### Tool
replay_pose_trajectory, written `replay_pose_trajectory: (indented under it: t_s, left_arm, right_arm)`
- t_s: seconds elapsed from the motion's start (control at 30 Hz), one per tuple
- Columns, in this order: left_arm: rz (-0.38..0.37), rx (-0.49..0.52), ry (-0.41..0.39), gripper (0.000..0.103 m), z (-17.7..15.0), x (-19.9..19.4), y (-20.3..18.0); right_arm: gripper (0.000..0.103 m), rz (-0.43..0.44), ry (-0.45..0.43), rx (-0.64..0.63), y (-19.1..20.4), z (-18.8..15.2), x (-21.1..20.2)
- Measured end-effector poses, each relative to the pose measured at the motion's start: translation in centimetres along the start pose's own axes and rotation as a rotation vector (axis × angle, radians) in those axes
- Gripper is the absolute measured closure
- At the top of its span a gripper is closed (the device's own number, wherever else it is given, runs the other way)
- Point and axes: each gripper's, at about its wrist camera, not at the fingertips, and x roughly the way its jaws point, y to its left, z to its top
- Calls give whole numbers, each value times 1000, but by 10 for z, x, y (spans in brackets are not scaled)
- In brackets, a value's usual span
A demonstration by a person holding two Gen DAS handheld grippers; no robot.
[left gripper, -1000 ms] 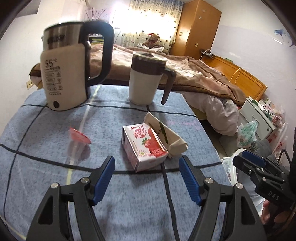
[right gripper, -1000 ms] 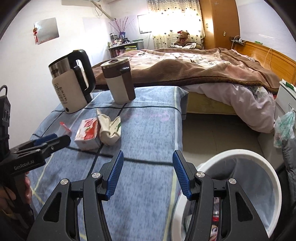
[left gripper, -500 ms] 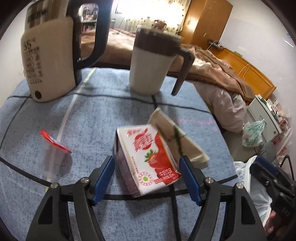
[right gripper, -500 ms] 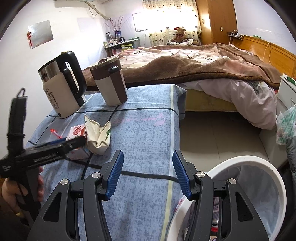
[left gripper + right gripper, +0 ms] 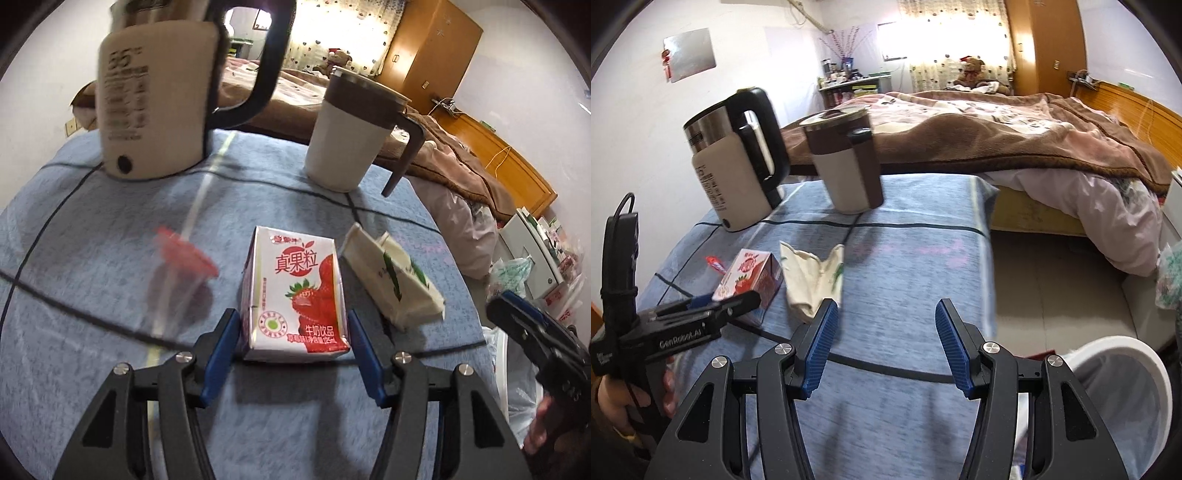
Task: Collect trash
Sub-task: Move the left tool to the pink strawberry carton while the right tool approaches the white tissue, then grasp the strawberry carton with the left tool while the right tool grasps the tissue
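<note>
Left jaws closing around strawberry "真果粒" milk carton (image 5: 295,295); right jaws open, empty.

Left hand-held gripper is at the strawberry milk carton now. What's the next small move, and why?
Probably finish closing. The left hand-held gripper has just been closing, and the pink-and-white strawberry milk carton sits between its blue pads, small gaps seemingly left. Then lift toward the white round bin.
</note>
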Motion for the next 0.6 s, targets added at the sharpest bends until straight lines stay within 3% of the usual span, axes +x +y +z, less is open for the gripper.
replay_pose_trajectory:
  t_s: [0.3, 0.5, 0.6]
  left_arm:
    - [5, -22, -15, 41, -18, -21, 19]
    - [3, -34, -17, 41, -20, -24, 25]
    - [-2, -35, -18, 41, -20, -24, 24]
  right_arm:
    - [47, 138, 10, -73, 42, 6, 25]
    - [48, 85, 48, -120, 56, 6, 47]
    - [63, 53, 47, -120, 54, 6, 50]
